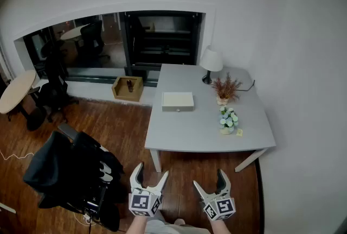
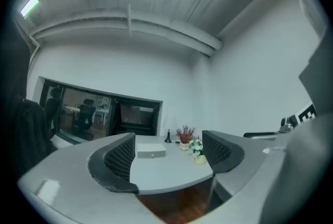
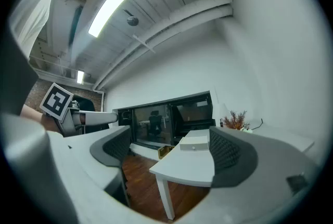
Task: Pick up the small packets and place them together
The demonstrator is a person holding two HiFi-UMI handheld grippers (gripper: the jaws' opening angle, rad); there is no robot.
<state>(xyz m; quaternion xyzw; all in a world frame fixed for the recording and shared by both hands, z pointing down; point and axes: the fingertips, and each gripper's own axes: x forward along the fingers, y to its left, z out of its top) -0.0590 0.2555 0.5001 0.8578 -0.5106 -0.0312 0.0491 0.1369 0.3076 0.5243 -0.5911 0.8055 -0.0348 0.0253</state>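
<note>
Nearest, at the bottom of the head view, the left gripper [image 1: 151,171] and the right gripper [image 1: 210,178] are held side by side and level over the wooden floor [image 1: 122,127], short of the worktop [image 1: 190,132]; each gripper view shows its two jaws spread wide with nothing between them, only the room beyond; the left gripper's marker cube [image 3: 56,102] shows at the left edge of the right gripper view. To the left of the grippers a black office chair [image 1: 65,173] stands with dark clothing draped over it.

Ahead is the grey worktop, well apart from both grippers; near its front right part a small pale-yellow packet [image 1: 239,132] lies flat, just beside a pot of white and green flowers [image 1: 228,119], though it is too small to make out further; behind the flowers stands a pot of dried reddish sprigs [image 1: 226,89]; towards the left lies a cream box with a small knob [image 1: 177,101]; at the back a white-shaded lamp [image 1: 211,62] stands on a dark base.

Left of the worktop's far end sits an open wooden crate [image 1: 128,88], below a wide dark window [image 1: 135,40]; further left stand a round table [image 1: 16,92] and dark chairs.
</note>
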